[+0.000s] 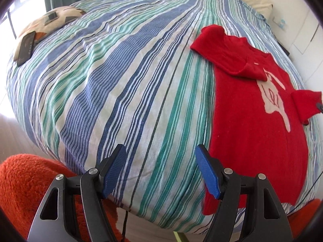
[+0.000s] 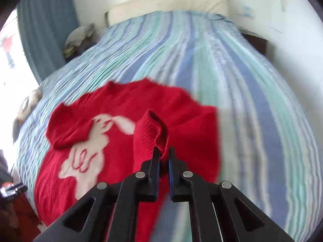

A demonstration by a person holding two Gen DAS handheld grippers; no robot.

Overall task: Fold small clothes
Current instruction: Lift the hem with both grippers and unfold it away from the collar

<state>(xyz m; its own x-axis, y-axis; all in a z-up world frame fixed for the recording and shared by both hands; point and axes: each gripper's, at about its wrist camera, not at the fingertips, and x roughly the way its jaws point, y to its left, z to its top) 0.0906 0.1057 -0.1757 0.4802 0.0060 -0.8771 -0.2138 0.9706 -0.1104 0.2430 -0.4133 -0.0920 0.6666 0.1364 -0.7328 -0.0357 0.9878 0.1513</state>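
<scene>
Left gripper point(image 1: 160, 168): jaws wide apart, nothing between them, only the striped bedcover point(image 1: 121, 80) showing in the gap. Blue ribbed pads point(image 1: 208, 173) face each other across bare cloth.

Red sweater point(image 1: 254, 125) lies flat on the bedcover, to the right of the left gripper's jaws; its lower hem edge sits just beside the right-hand finger. One sleeve is folded across the chest, the other is lifted at the far right edge of the left wrist view.

Right gripper point(image 2: 164, 153): jaws narrow, pinched on the ribbed cuff of the sweater's sleeve point(image 2: 153, 133). The cuff stands up out of the jaws, its opening gaping above the fingertips. The body of the sweater spreads ahead and left of these jaws. The right wrist view is motion-blurred.

Sweater front carries a white rabbit figure point(image 2: 90, 147) with red line detail. No lettering, brand or label readable on it.

Beyond the left jaws, far left: a patterned pillow point(image 1: 46, 26) with a dark phone point(image 1: 25, 47) lying on it; screen text too small to read. A fuzzy orange fabric point(image 1: 22, 187) sits at the lower left, beside the left finger. A cream headboard point(image 2: 167, 3) stands at the far end of the bed.
</scene>
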